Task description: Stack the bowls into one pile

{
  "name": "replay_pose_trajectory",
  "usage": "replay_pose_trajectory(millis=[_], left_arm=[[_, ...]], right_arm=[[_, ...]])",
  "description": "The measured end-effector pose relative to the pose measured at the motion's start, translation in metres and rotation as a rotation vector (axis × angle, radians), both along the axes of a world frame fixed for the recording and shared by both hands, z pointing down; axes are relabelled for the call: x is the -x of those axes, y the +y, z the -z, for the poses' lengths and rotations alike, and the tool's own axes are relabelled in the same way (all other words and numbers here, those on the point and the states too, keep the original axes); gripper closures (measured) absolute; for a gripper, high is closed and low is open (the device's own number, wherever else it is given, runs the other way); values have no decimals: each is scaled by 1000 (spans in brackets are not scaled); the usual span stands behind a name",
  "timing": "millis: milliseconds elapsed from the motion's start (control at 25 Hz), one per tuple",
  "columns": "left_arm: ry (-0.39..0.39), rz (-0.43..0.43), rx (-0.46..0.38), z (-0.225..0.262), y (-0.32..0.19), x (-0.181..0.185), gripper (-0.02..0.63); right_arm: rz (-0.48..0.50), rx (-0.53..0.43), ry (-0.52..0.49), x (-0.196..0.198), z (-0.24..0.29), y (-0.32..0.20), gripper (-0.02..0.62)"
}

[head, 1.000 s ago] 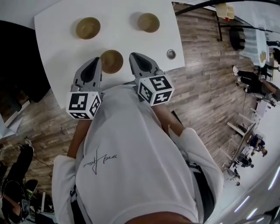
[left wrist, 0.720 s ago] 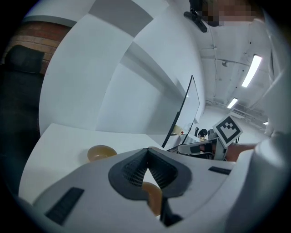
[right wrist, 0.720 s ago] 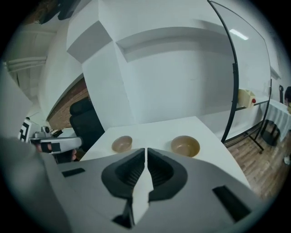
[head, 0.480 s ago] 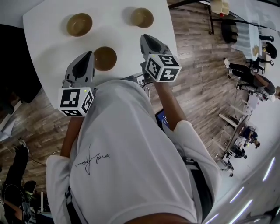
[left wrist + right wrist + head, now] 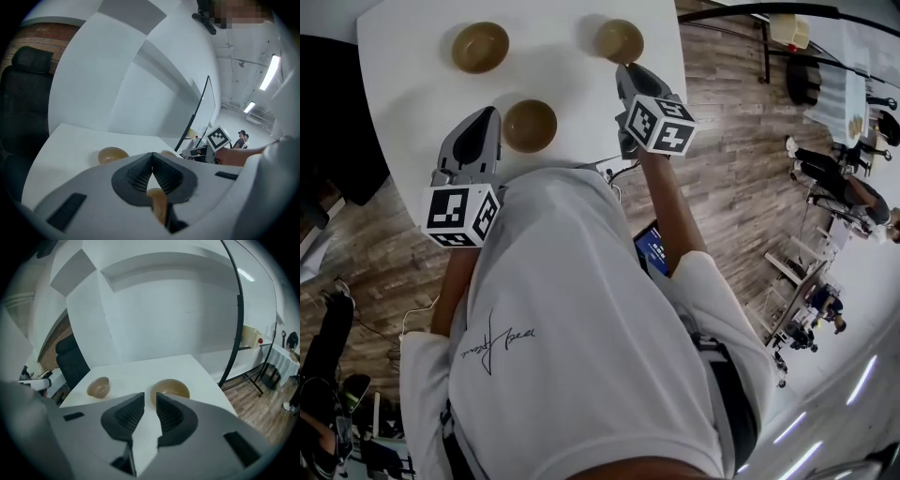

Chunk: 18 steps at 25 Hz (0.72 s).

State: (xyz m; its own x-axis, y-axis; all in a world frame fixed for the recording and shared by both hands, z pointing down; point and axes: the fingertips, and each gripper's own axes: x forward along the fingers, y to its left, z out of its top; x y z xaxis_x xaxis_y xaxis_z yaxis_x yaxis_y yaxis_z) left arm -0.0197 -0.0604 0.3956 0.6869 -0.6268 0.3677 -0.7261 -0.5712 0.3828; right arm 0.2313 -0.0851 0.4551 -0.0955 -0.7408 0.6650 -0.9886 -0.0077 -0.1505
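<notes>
Three tan bowls stand on the white table (image 5: 412,84). One bowl (image 5: 481,47) is at the far left, one (image 5: 620,40) at the far right, and one (image 5: 530,126) near the front edge. My left gripper (image 5: 485,114) lies just left of the near bowl with its jaws shut and empty (image 5: 152,154). Part of that bowl (image 5: 157,199) shows below its tips. My right gripper (image 5: 625,67) reaches toward the far-right bowl (image 5: 171,390). Its jaws (image 5: 150,395) have just been opening and stand apart, nothing between them; the bowl sits just beyond the tips.
The table's right edge (image 5: 682,75) runs close beside the right gripper, with wooden floor (image 5: 741,141) beyond. A black chair (image 5: 70,357) stands at the table's left side. A black metal frame (image 5: 236,329) rises to the right. People stand far off at the right.
The right gripper has moved from beside the near bowl forward and right, toward the far-right bowl. The left gripper has stayed beside the near bowl.
</notes>
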Motion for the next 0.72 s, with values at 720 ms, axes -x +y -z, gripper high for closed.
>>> replay_pose_trajectory(millis=[720], left_arm=[[-47, 23, 74, -16, -3, 3, 607]], right_arm=[[-192, 110, -54, -62, -56, -19, 443]])
